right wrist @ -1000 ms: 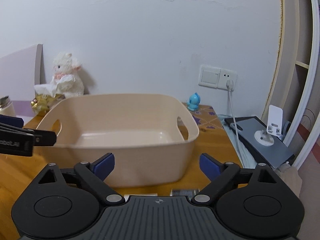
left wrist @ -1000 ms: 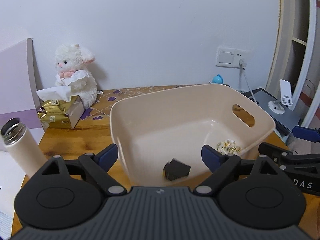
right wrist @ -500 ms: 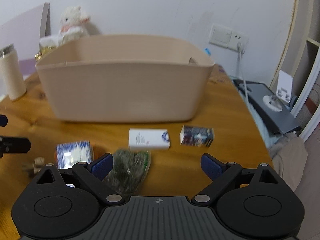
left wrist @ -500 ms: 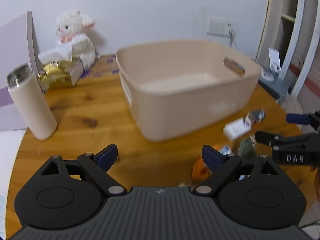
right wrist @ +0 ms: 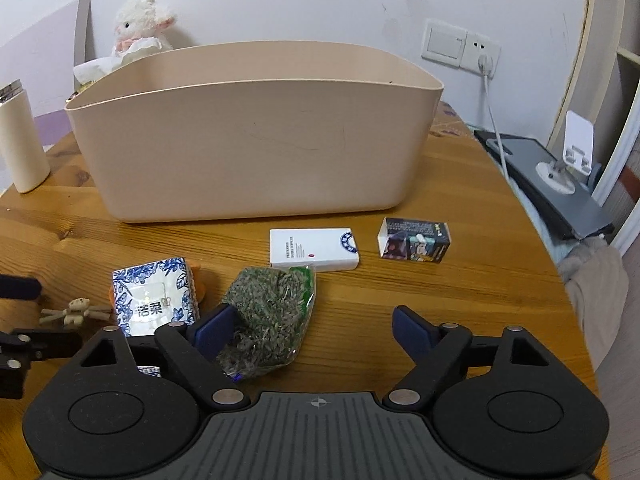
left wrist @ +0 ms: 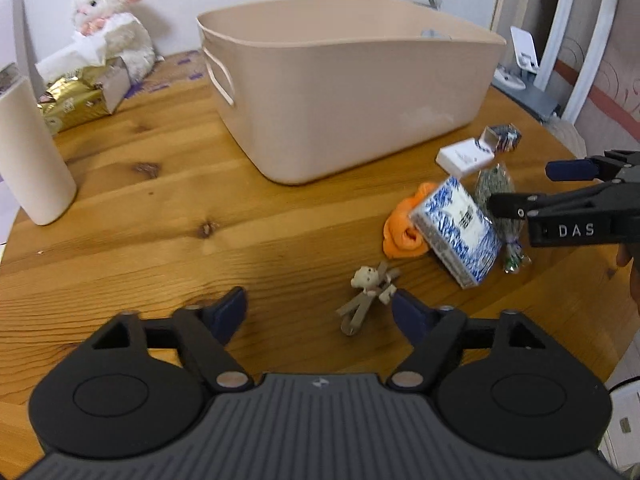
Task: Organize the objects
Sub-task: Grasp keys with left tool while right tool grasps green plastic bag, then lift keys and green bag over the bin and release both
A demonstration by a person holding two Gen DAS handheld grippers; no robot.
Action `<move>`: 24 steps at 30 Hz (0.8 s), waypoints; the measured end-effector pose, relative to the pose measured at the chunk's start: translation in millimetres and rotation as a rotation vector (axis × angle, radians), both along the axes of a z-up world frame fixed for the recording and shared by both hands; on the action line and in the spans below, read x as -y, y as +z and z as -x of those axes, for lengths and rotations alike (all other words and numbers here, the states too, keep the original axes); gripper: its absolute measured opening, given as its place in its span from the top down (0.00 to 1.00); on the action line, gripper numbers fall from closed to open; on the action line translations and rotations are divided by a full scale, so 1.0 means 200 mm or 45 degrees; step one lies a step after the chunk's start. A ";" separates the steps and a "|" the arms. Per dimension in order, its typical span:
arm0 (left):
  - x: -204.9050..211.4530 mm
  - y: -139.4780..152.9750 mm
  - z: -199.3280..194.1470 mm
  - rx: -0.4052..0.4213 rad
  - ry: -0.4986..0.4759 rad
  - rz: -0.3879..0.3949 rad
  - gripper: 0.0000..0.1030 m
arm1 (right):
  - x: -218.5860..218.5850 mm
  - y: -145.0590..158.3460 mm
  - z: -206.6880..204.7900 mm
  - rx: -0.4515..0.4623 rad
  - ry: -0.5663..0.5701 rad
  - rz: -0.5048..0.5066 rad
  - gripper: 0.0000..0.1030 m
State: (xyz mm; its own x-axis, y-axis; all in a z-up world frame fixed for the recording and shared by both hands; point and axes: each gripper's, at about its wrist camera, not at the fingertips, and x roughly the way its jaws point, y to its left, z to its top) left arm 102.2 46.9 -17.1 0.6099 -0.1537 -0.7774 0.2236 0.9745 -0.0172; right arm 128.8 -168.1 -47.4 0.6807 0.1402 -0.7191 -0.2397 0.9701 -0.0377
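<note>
A beige plastic bin stands upright on the wooden table. In front of it lie a white box, a small dark printed box, a bag of dried green herbs, a blue-and-white tissue pack, an orange cloth and a small bear charm. My left gripper is open, low over the table, with the bear charm between its fingers. My right gripper is open just above the herb bag.
A white flask stands at the left. A gold tissue box and a white plush lamb sit at the back left. A grey tablet with a white stand lies beyond the table's right edge, below a wall socket.
Both grippers have pulled back from the bin and dropped low over the table. The small items in front of the bin came into view; the bin's inside is now hidden.
</note>
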 end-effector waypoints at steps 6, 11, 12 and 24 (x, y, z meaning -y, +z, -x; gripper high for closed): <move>0.02 -0.03 -0.02 0.005 -0.044 -0.006 0.45 | -0.01 0.00 -0.02 -0.014 0.017 -0.039 0.25; 0.04 -0.03 -0.03 0.031 -0.084 -0.008 0.60 | -0.03 -0.01 -0.03 -0.029 0.040 -0.080 0.33; 0.04 -0.03 -0.03 0.033 -0.088 -0.007 0.63 | -0.04 -0.02 -0.03 -0.031 0.043 -0.086 0.38; 0.07 -0.03 -0.05 0.031 -0.146 0.001 0.85 | -0.05 0.00 -0.04 -0.026 0.033 -0.108 0.68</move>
State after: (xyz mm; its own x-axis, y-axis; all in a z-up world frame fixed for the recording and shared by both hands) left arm 111.8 33.7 -22.8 0.6068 -0.2238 -0.7627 0.3338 0.9426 -0.0109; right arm 136.5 -158.4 -48.2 0.6611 0.2189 -0.7176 -0.2647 0.9630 0.0498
